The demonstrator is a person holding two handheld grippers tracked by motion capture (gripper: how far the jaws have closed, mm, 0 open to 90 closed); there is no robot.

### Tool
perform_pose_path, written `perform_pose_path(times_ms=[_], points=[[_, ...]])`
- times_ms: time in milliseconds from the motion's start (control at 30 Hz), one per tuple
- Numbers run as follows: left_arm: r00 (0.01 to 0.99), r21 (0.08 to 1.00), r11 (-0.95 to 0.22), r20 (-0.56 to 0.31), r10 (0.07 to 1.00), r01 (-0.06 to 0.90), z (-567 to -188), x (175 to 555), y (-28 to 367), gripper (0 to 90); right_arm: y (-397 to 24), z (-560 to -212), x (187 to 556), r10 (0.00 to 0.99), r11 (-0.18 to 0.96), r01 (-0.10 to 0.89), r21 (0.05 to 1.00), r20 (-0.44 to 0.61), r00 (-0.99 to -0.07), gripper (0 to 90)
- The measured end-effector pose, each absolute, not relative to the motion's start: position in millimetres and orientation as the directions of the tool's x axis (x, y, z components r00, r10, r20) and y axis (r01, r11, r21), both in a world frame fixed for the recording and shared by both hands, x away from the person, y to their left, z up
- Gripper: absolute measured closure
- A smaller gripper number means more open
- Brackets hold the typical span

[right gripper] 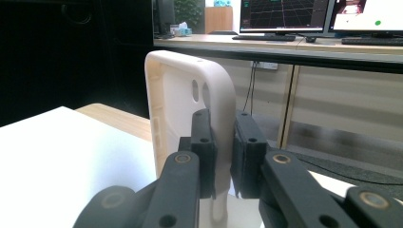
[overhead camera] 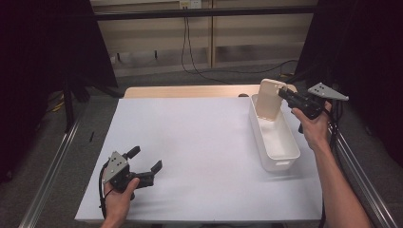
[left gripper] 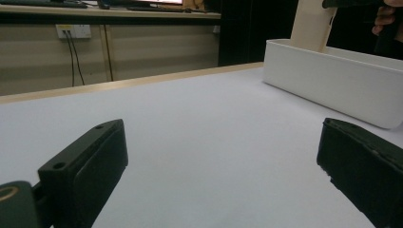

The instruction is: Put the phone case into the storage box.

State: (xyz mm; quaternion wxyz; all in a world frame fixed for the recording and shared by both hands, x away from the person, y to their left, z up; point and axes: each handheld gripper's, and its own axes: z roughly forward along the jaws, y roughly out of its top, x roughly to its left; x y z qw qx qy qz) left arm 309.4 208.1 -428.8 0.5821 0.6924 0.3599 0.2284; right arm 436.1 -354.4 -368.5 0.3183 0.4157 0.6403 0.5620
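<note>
Right fingers [right gripper: 204, 142] closed on a cream plastic lid [right gripper: 190, 109], pinching its edge from both sides; the right gripper view shows the lid's ribbed inner face, rounded corners and two small slots near the top. In the high view the right gripper [overhead camera: 284, 92] holds the lid [overhead camera: 271, 99] upright and slightly tilted over the far end of the white bin [overhead camera: 285, 152], lower edge down inside the bin; cannot tell if it touches the bin floor. Right hand [overhead camera: 313, 126] wraps the gripper body, grey three-cornered plate [overhead camera: 328, 91] on top.

Bin is long, rectangular, open-topped, on the right side of the desk [overhead camera: 190, 142], running near to far, a handle slot in its near end wall. Desk is covered with a white sheet, bare wood strip at the far edge.

Left fingers [left gripper: 85, 166] wide open, nothing between them, just white desk surface. Left gripper [overhead camera: 145, 161] is low at the near-left part of the desk, held by the left hand [overhead camera: 119, 197], well apart from the bin. The left gripper view shows the bin [left gripper: 328, 90] at far right with the lid [left gripper: 311, 23] standing up out of it.

Background: monitors [right gripper: 285, 16] on a bench, wall socket [left gripper: 73, 31] with cables.
</note>
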Motion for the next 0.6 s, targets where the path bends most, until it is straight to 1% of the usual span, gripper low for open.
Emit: perform_pose_path(times_ms=[600], points=[[0.643, 0.972, -0.071, -0.094, 0.76, 0.226, -427.8, 308.6, 206.9, 3.0, -352.2, -373.5, 440.9, 0.893, 0.023, 0.173, 0.985, 0.057, -0.446, 81.6]])
